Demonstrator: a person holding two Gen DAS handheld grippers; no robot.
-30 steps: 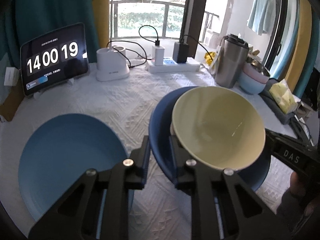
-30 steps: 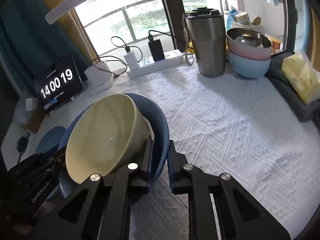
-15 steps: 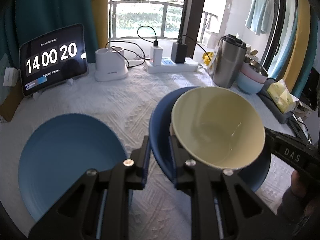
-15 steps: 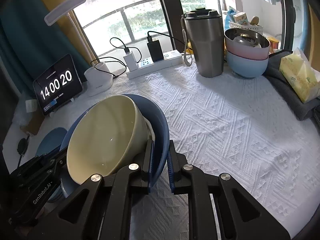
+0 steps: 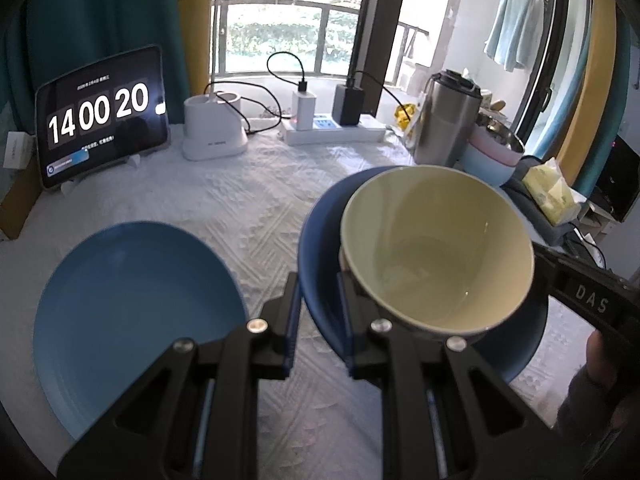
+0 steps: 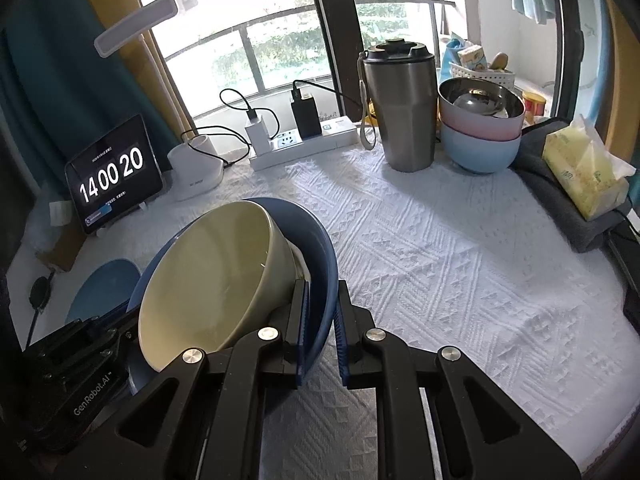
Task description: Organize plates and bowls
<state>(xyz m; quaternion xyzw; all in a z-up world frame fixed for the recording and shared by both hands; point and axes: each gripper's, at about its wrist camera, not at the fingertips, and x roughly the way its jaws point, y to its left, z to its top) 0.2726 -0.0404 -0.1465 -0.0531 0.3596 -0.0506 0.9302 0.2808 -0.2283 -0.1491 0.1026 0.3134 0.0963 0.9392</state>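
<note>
A dark blue plate [image 5: 320, 240] with a cream bowl [image 5: 436, 248] on it is held above the white tablecloth by both grippers. My left gripper [image 5: 318, 320] is shut on the plate's left rim. My right gripper [image 6: 320, 320] is shut on the plate's right rim [image 6: 320, 264], with the cream bowl [image 6: 216, 276] tipped toward the left. A second, lighter blue plate [image 5: 136, 312] lies flat on the table to the left; it also shows in the right wrist view [image 6: 104, 288].
At the back stand a tablet clock [image 5: 100, 116], a white charger base [image 5: 214, 136], a power strip [image 5: 332, 132], a steel tumbler [image 6: 400, 108] and stacked pink and blue bowls [image 6: 480, 136]. A tissue pack [image 6: 584, 172] lies on a grey cloth at right.
The plate and bowl have risen slightly with both grippers; the table looks a little farther away. The grips are unchanged.
</note>
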